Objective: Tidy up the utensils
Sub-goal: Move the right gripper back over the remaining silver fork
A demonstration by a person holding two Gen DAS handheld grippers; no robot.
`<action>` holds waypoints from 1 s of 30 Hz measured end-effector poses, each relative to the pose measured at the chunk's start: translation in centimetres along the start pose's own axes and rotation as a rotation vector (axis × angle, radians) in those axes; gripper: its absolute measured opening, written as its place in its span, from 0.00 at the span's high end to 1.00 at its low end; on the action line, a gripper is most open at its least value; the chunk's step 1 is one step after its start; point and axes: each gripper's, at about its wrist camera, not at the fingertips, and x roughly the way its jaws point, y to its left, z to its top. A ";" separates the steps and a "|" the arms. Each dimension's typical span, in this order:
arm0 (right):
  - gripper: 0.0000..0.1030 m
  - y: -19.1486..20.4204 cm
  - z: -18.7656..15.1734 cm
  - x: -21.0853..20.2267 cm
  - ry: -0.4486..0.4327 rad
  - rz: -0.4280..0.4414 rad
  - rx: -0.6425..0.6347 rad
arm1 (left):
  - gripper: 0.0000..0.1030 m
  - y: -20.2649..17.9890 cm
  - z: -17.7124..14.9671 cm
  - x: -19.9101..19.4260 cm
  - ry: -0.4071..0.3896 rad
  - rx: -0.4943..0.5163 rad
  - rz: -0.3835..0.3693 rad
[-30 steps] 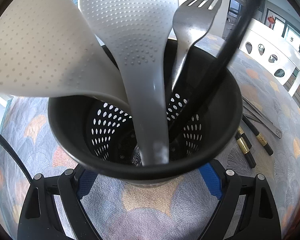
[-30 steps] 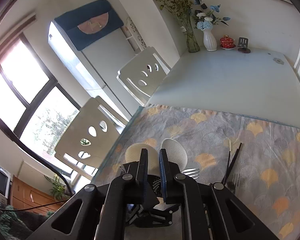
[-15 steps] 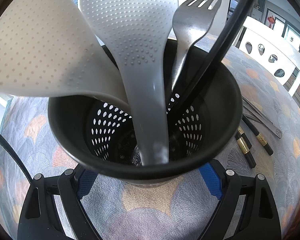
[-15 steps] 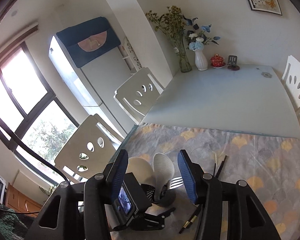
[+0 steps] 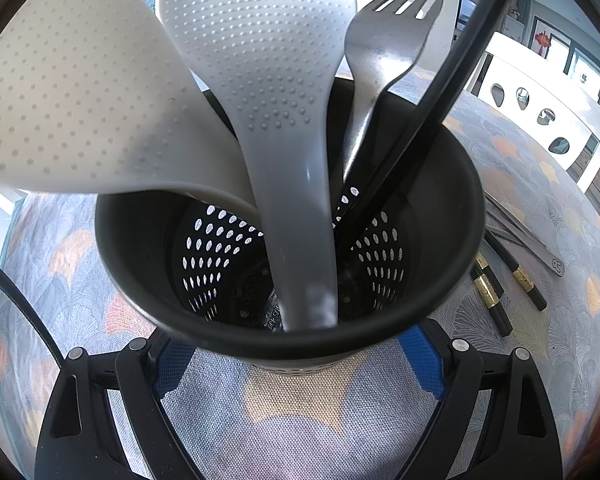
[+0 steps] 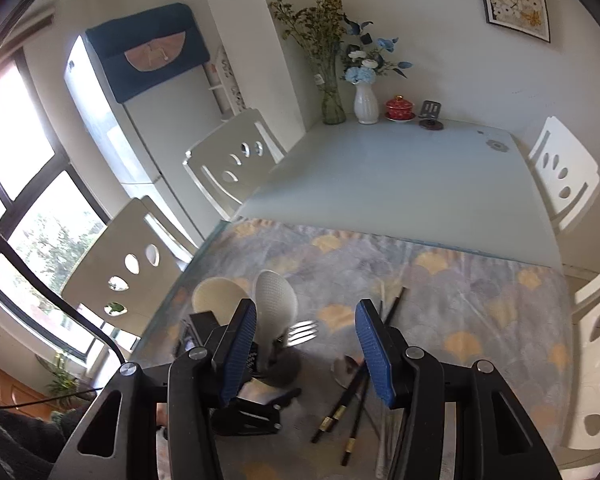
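Note:
A black perforated utensil holder (image 5: 300,340) stands on the patterned cloth, and my left gripper (image 5: 298,364) is shut on its base, one blue pad (image 5: 424,360) on each side. Upright in it are a white rice paddle (image 5: 80,100), a grey rice paddle (image 5: 268,60), a metal fork (image 5: 384,40) and a black chopstick (image 5: 452,76) leaning right. My right gripper (image 6: 305,306) hangs open and empty above the table, over the holder (image 6: 284,368). Loose black chopsticks with gold bands (image 6: 340,404) and a spoon (image 6: 342,370) lie to the holder's right.
Metal chopsticks (image 5: 528,240) lie beside the black ones (image 5: 492,300). White chairs (image 6: 228,168) ring the table. Two vases (image 6: 366,104) and a red lidded pot (image 6: 399,108) stand at the far edge. A black cable (image 5: 20,304) crosses the left side.
My right gripper has gone from shut to open, drawn back and tilted up. The black chopstick now rests in the holder, leaning right. My left gripper and the holder have not moved.

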 end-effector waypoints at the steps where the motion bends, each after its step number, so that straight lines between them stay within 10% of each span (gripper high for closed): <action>1: 0.52 -0.1 -0.2 0.0 0.009 -0.019 -0.003 | 0.13 0.0 0.0 0.0 0.000 0.000 0.000; 30: 0.52 -9.5 -7.8 1.1 0.181 -0.222 0.250 | 0.12 0.0 0.1 0.0 0.003 0.002 0.000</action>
